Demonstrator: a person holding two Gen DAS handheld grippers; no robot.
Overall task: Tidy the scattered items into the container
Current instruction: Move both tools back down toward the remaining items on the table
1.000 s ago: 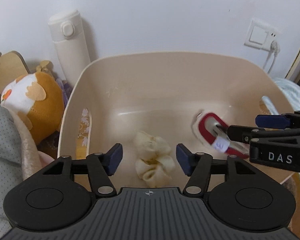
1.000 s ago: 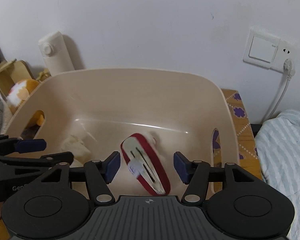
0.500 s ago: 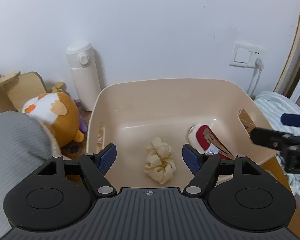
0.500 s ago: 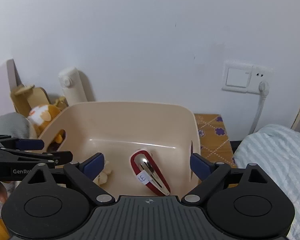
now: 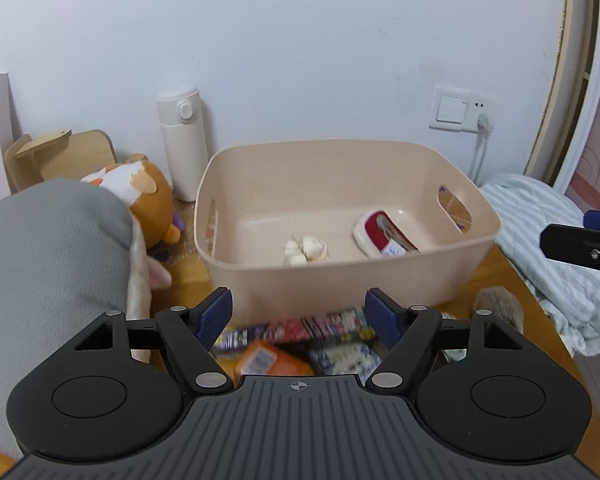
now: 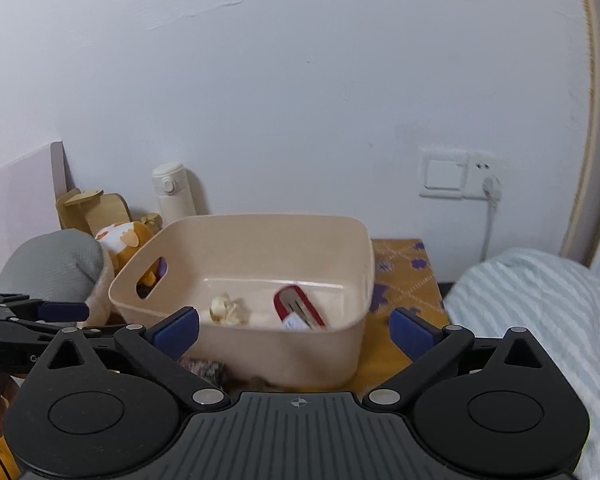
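left gripper: open, empty | right gripper: opening wide, empty | bin: at 12 o'clock, holds scrunchie and red clip | snack packs: at 6 o'clock from bin, right under left gripper, long side 3-to-9 | nearer: left

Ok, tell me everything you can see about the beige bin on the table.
The beige bin is a smooth, plastic-looking rectangular tub with rounded corners, a rolled rim and an oval handle slot in each end wall. It stands upright on the orange patterned table, near the wall, with no lid. Inside lie a cream scrunchie and a red-and-white hair clip, apart from each other on the floor. Neither gripper touches it.
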